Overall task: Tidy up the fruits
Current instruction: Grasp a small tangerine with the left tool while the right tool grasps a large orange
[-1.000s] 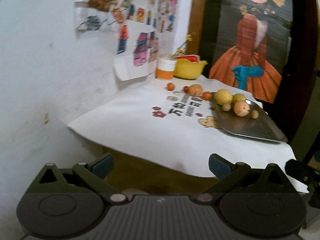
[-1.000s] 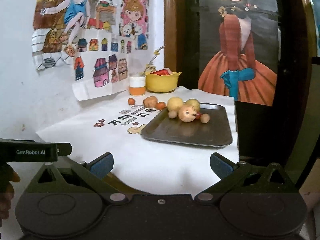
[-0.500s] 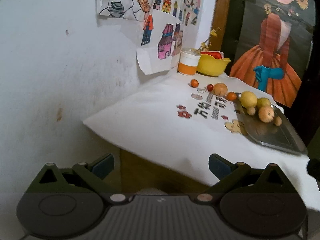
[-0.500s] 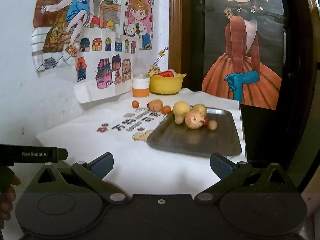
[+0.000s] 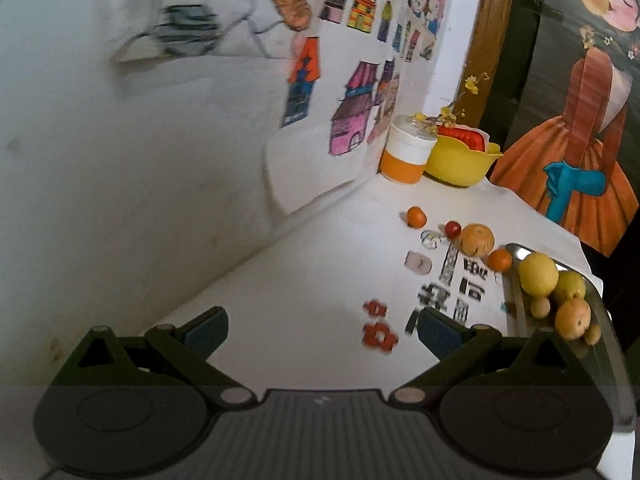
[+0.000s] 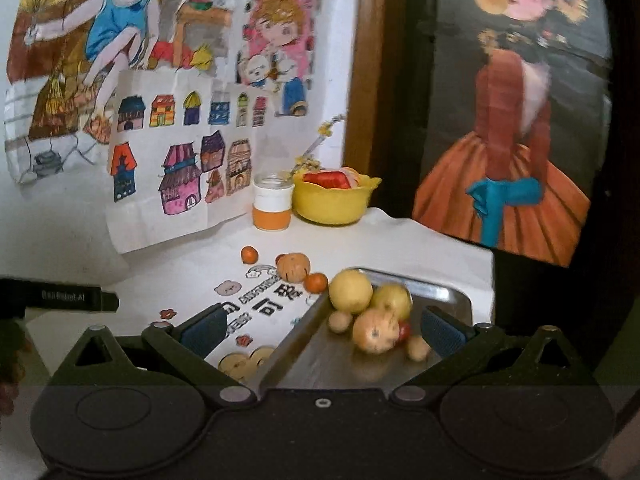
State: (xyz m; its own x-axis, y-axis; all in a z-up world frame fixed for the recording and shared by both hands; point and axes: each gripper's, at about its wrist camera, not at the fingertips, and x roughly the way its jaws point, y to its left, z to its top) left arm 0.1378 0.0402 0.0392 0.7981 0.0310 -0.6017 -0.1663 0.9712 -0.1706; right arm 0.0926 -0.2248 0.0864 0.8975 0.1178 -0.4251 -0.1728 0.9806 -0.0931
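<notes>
Above the white tablecloth [image 5: 304,280], the left gripper [image 5: 322,326] hangs with its jaws spread wide and nothing between them. The right gripper [image 6: 320,326] is equally wide and empty, poised over the near end of the metal tray [image 6: 320,360].

On the tray lie a large yellow fruit [image 6: 351,290], a second yellow fruit [image 6: 394,300] behind it, a peach-coloured fruit [image 6: 376,331] and a few small tan ones. Off the tray, on the cloth, sit a brown round fruit [image 5: 476,239], a small orange [image 5: 500,260] just beside the tray's corner, another small orange [image 5: 416,216] farther back, and a red cherry-sized fruit [image 5: 453,228]. At the back corner stand an orange-and-white jar [image 6: 272,208] and a yellow bowl [image 6: 334,200], near children's drawings [image 6: 180,160] on the white wall.

Only the right wrist view shows the left gripper's dark body at its left edge, with fingers [image 6: 8,392] on its handle. The cherry-sized fruit shows clearly only in the left wrist view.
</notes>
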